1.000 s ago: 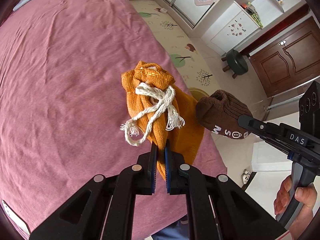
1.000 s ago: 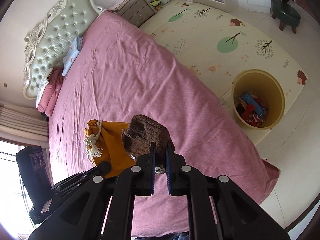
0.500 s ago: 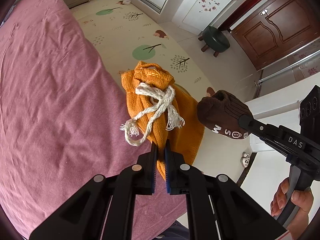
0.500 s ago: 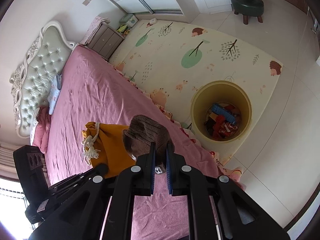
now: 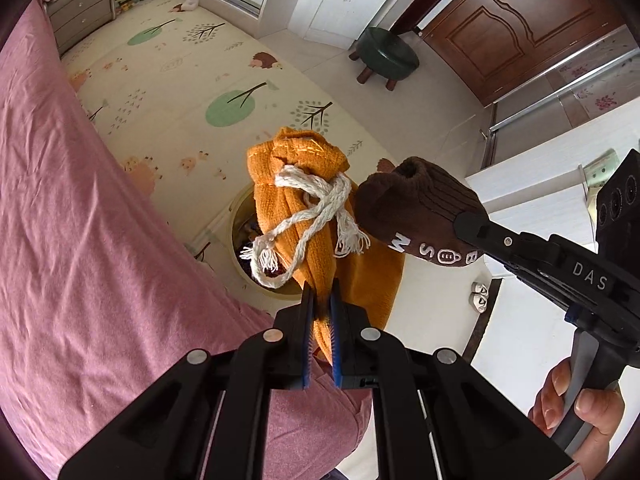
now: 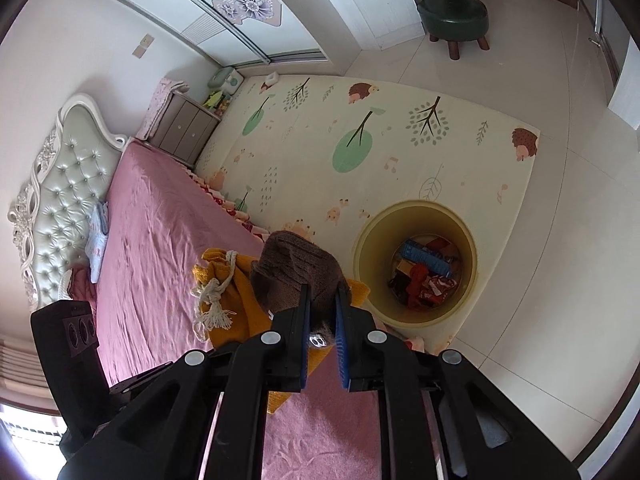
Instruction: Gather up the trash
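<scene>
My left gripper [image 5: 320, 292] is shut on the lower edge of an orange knitted drawstring pouch [image 5: 280, 200] with a white cord, held in the air above the bed's edge. Behind the pouch, on the floor, stands a yellow bin [image 5: 234, 232]. My right gripper [image 6: 322, 292] grips a brown sock [image 6: 296, 264] with white lettering; its jaws are opening slightly, with the sock still pinched between the pads. The right wrist view shows the yellow bin [image 6: 368, 248] on the floor to the right of the sock, with several pieces of trash [image 6: 424, 272] inside, and the orange pouch [image 6: 240, 292] to the sock's left.
A bed with a pink sheet [image 6: 160, 240] lies below and to the left. A patterned play mat [image 6: 360, 140] covers the floor beyond it. A green stool [image 6: 452, 12], a nightstand [image 6: 184, 128] and wardrobe doors stand farther off. A person's hand [image 5: 580, 404] holds the right gripper's handle.
Both grippers have carried the pouch and the sock sideways from over the bed to its edge, nearer the yellow bin. The right jaws stand a little wider than before.
</scene>
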